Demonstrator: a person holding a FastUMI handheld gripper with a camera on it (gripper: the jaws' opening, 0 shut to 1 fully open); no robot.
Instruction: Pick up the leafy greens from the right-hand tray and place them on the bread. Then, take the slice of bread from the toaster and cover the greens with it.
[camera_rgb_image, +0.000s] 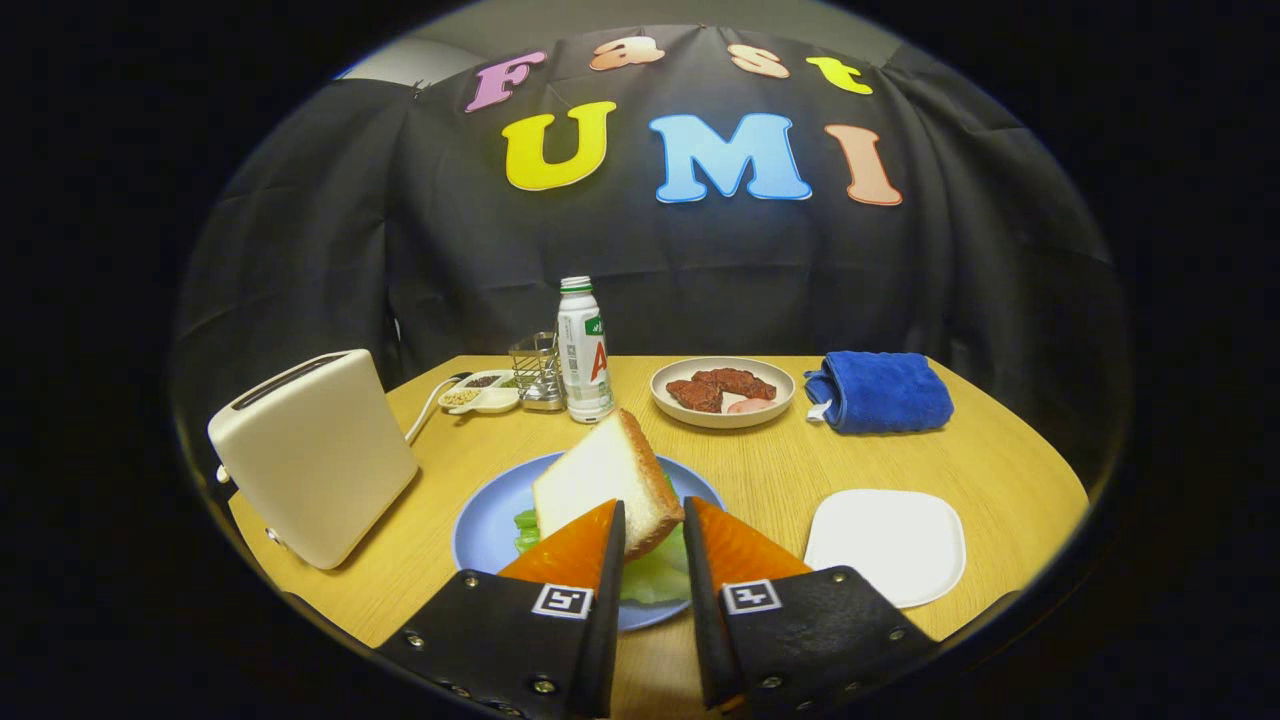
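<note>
I count one toaster (315, 455), one blue plate (480, 530), one slice of bread (600, 480), one bunch of leafy greens (650, 575), one empty white tray (888, 545), one bottle (585, 350), one bowl (722, 392) of dark meat pieces, one folded blue towel (880, 392), one small wire rack (538, 370) and one small divided dish (480, 395) of condiments.

All of it sits on a round, light wood table (780, 470), with black cloth hanging behind as the booth wall.

My tongs (655, 530) are narrowly parted, just over the near side of the blue plate. The slice of bread stands tilted between the fingertips, its lower edge down among the greens on the plate. I cannot tell whether both fingers (575, 550) actually press on the bread. The greens lie on the plate under the bread, spreading beneath the tongs. The toaster stands just left of the plate, and the white tray lies to its right.
</note>
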